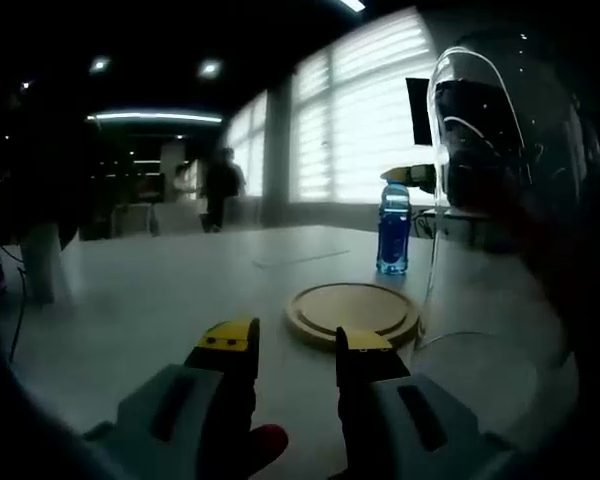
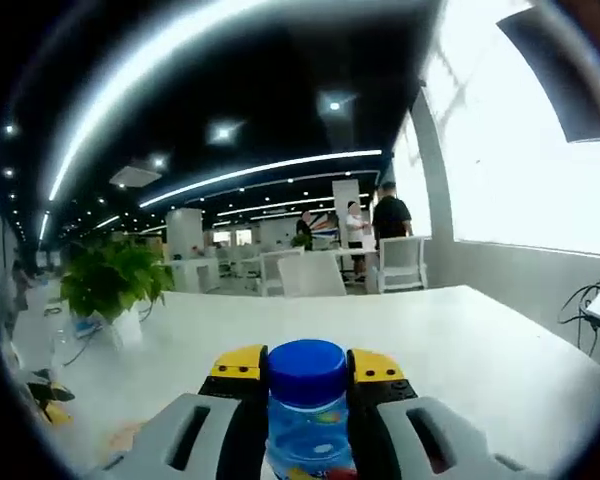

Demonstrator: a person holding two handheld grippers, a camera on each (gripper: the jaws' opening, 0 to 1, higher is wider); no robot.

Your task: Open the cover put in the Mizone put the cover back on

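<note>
The Mizone bottle (image 1: 393,228), blue with a blue cap, stands on the white table (image 1: 180,300) just beyond a round wooden board (image 1: 352,310). My right gripper (image 1: 412,177) holds it near the neck. In the right gripper view the bottle (image 2: 307,400) sits squeezed between the yellow-tipped jaws of that gripper (image 2: 307,372). A clear dome cover (image 1: 490,210) looms close on the right of the left gripper view, beside the board; I cannot tell whether it rests on the table. My left gripper (image 1: 298,340) is open over the table in front of the board, holding nothing.
A white cup-like object (image 1: 42,262) stands at the table's left. A potted plant (image 2: 115,280) sits on the table (image 2: 460,340) in the right gripper view. Chairs (image 2: 310,272) and several people (image 2: 390,215) are far behind. A cable (image 2: 580,295) trails at the right.
</note>
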